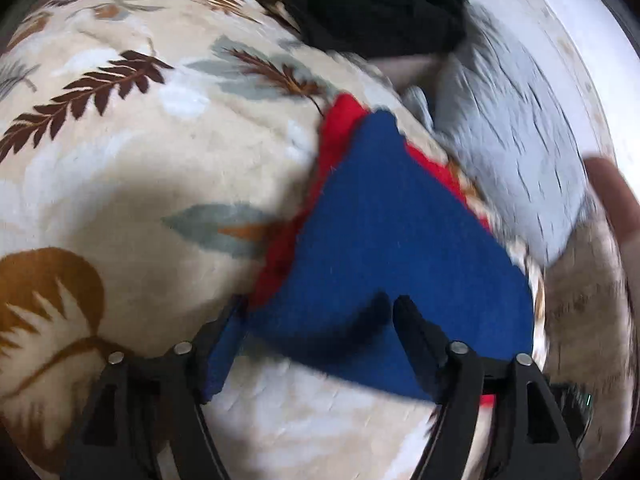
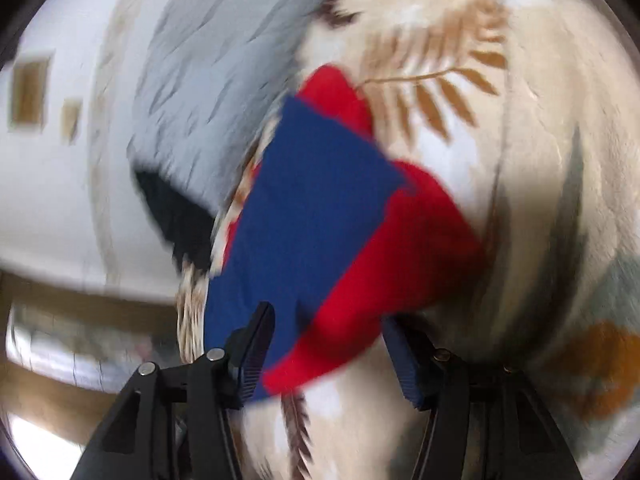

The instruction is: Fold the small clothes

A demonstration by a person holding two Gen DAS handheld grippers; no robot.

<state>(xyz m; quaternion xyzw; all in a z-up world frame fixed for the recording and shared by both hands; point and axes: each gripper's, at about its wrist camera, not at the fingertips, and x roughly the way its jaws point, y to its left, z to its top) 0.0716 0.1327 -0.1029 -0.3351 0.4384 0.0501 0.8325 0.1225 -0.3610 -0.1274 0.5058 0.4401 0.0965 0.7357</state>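
A small blue and red garment [image 1: 384, 232] lies on a cream leaf-print blanket [image 1: 140, 168]. It also shows in the right wrist view [image 2: 320, 200], its blue part over the red part [image 2: 408, 248]. My left gripper [image 1: 320, 312] is open, its jaws spread wide with the blue cloth's near edge draped between them. My right gripper [image 2: 328, 320] is open too, its jaws on either side of the garment's near edge. Both views are motion-blurred.
A grey garment [image 1: 516, 152] lies to the right of the blue one, also in the right wrist view [image 2: 224, 92]. A black garment [image 1: 376, 4] lies at the far side. The person's finger [image 1: 612, 200] shows at the right edge. Beyond the blanket is a white wall [image 2: 56, 184].
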